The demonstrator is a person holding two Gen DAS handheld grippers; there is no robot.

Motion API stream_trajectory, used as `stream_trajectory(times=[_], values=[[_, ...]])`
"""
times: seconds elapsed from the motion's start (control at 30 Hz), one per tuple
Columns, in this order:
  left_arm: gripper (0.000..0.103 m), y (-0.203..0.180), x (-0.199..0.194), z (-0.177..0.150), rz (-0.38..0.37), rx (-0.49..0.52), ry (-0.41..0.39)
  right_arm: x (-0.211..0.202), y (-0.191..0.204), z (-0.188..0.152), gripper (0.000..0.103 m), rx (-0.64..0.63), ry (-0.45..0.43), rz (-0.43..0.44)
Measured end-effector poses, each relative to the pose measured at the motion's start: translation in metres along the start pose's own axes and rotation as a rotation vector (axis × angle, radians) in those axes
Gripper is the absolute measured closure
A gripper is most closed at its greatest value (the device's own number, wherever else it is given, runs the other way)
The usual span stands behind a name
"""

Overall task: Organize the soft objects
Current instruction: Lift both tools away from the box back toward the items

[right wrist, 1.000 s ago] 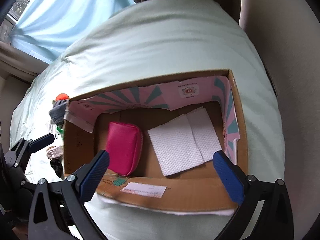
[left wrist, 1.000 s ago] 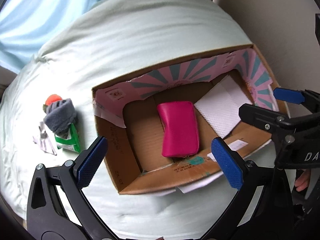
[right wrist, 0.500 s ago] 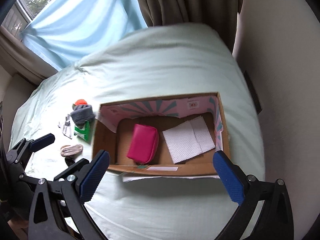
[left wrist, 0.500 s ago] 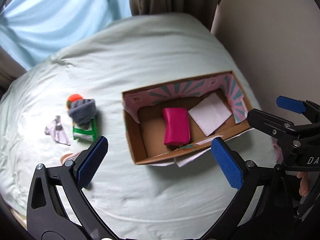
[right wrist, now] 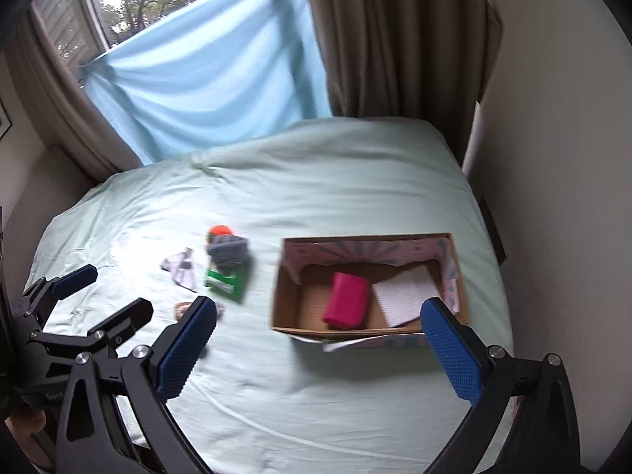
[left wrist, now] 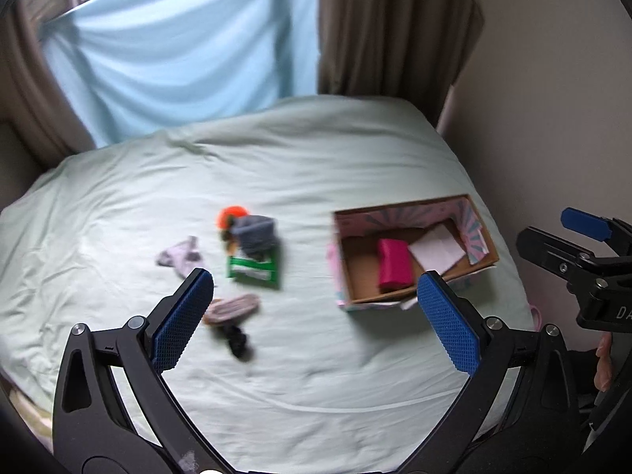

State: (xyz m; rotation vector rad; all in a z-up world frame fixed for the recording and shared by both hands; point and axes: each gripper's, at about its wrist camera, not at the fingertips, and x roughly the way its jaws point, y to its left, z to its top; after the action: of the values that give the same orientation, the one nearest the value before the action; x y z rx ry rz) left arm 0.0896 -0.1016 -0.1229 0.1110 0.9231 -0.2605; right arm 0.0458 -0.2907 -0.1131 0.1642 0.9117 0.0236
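Your left gripper [left wrist: 316, 312] is wide open and holds nothing. Your right gripper [right wrist: 318, 345] is wide open and empty too. The pink pouch [right wrist: 347, 305] and the white cloth [right wrist: 407, 294] lie side by side in the box [right wrist: 294, 310]. The gray sock [left wrist: 254, 233], green packet [left wrist: 252, 270] and other small things sit on the bed [left wrist: 316, 166], left of the box.

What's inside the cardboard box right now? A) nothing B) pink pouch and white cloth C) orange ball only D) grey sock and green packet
B: the box holds a pink pouch with a white cloth beside it; the grey sock and green packet lie out on the bed.
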Motion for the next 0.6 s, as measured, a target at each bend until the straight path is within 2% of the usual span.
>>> stream_trajectory(times=[0.13,0.3,0.47,0.6], values=[[0.000,0.053,-0.025,-0.008,0.023,-0.038,-0.032,-0.012,0.049,-0.002,0.000,-0.030,-0.038,0.015],[0.000,0.120,-0.041,-0.019,0.047,-0.078,-0.048,-0.008,0.102,-0.003,0.000,-0.034,-0.046,0.052],[0.000,0.174,-0.045,-0.024,0.052,-0.088,-0.062,0.002,0.153,-0.001,0.000,-0.041,-0.072,0.060],[0.000,0.214,-0.034,-0.025,0.051,-0.078,-0.053,0.025,0.177,0.003,0.000,0.012,-0.049,0.079]])
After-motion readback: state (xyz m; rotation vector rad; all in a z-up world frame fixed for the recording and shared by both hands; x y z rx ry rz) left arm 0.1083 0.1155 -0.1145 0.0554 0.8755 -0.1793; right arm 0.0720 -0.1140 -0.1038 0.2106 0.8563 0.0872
